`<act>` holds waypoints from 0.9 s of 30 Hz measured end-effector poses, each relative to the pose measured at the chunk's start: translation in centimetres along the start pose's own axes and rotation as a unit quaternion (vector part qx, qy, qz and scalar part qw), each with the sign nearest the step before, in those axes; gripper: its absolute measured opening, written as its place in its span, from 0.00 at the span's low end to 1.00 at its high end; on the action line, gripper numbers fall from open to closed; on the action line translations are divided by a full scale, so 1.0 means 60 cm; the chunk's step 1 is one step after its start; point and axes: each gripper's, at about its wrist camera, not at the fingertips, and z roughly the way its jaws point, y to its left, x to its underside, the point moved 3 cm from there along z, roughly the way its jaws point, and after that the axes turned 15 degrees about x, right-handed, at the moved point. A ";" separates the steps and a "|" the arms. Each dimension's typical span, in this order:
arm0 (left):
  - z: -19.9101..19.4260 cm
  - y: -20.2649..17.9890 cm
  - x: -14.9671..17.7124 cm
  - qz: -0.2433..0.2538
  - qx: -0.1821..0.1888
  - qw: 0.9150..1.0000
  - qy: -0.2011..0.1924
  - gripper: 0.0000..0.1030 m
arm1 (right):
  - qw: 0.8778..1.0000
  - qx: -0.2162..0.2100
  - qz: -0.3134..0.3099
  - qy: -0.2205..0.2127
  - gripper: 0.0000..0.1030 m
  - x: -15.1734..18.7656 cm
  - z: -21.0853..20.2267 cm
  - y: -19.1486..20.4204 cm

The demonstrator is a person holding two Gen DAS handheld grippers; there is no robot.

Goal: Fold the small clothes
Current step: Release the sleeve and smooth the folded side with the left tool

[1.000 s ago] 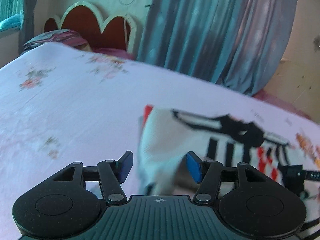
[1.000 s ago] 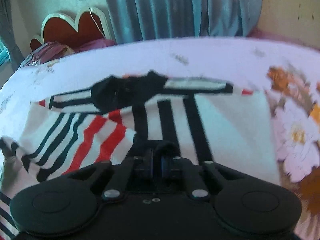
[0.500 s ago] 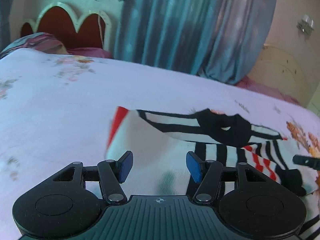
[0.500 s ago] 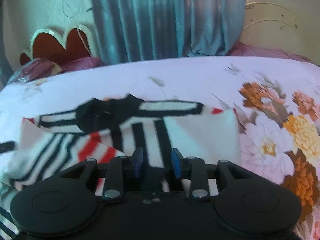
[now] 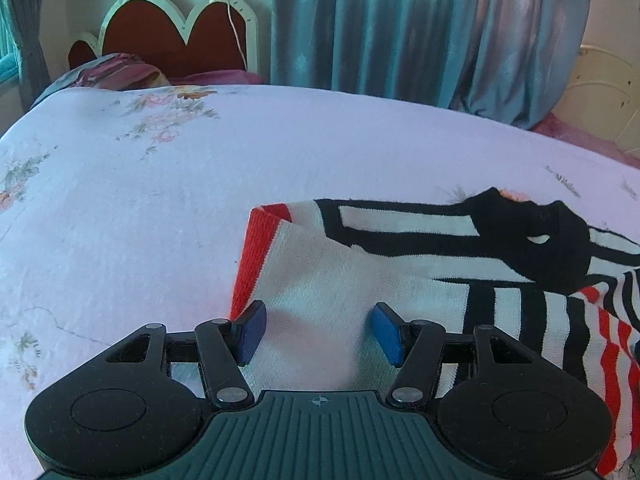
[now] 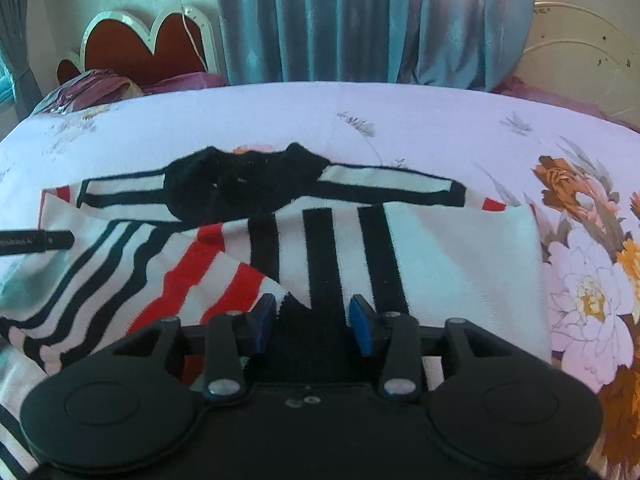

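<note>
A small white knit sweater with black and red stripes and a black collar lies partly folded on the bed. My left gripper is open and empty, just over the sweater's plain white left part near its red edge. My right gripper is open and empty above the sweater's near edge, with black cloth below the gap. A folded striped sleeve lies across the left side. The tip of the left gripper shows at the left edge.
The bed has a pale floral sheet with big orange and white flowers at the right. A scalloped headboard and pillows stand at the far left. Blue curtains hang behind the bed.
My right gripper has opened and let go of the black cloth it was pinching. My left gripper has swung right and come to rest over the sweater's white part.
</note>
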 end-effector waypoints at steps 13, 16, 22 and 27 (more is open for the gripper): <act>-0.053 -0.027 0.013 0.039 0.011 0.999 0.014 0.57 | 1.000 -0.023 -0.007 -0.010 0.40 0.002 -0.042 0.039; -0.062 -0.035 0.017 0.052 0.015 0.998 0.015 0.57 | 1.000 -0.025 -0.009 -0.010 0.40 0.004 -0.046 0.050; -0.076 -0.042 0.030 0.068 0.016 0.997 0.023 0.57 | 1.000 -0.023 -0.011 -0.008 0.44 0.013 -0.051 0.065; -0.083 -0.049 0.044 0.087 0.018 0.996 0.027 0.57 | 1.000 -0.015 -0.007 -0.006 0.44 0.021 -0.052 0.067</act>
